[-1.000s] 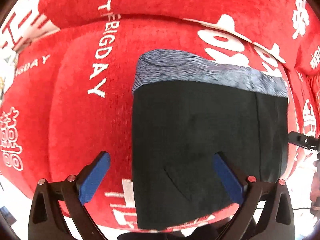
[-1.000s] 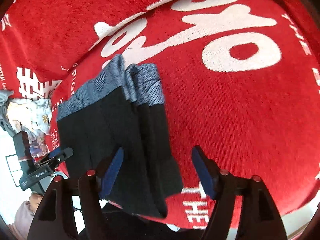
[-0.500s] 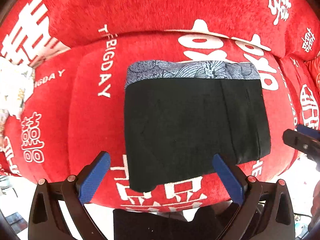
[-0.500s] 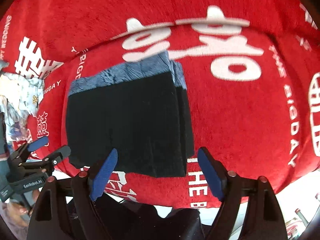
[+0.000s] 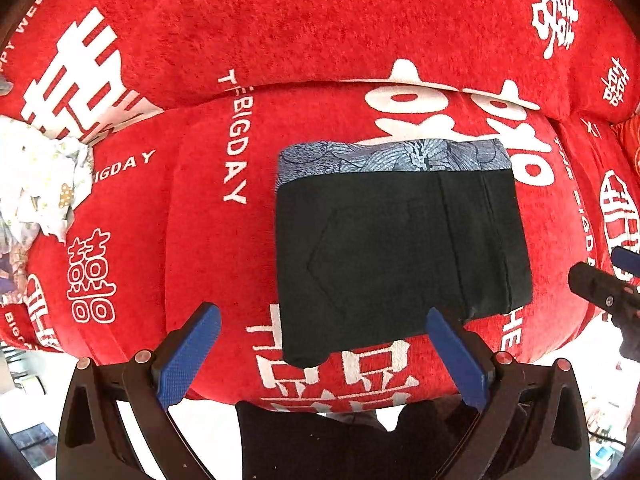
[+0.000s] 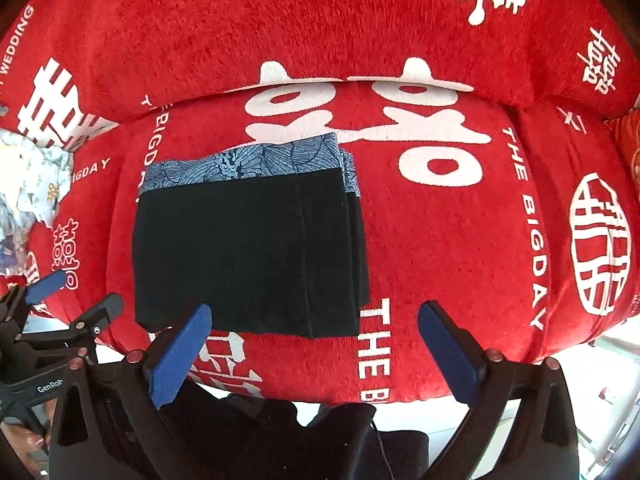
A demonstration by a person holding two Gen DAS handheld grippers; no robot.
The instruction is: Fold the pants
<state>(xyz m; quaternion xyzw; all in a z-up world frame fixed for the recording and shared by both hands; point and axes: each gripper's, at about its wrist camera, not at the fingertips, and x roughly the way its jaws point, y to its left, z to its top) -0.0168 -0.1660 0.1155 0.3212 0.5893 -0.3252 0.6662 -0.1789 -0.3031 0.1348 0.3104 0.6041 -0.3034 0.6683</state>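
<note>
Left wrist view shows the pants (image 5: pixel 400 248) as a neat dark block with a blue patterned band along its top edge, lying flat on the red cushion (image 5: pixel 200 240) a bit right of the middle of the frame. A second ago the block filled much more of this view, and now it looks smaller with red showing all around it, so both tools have gone up and away from it. Nothing touches the pants now. The left gripper (image 5: pixel 320 356) sits at the bottom of the frame with its blue pads spread wide and nothing between them. In the right wrist view the right gripper (image 6: pixel 316 356) has just been opening its jaws, and they now stand wide with only cushion and the near edge of the pants behind them. The pants (image 6: pixel 248 256) sit left of the middle there. A pile of pale clothes (image 5: pixel 40 184) waits at the far left. The folding looks done, I think, since the pants lie tidy and let go.
</note>
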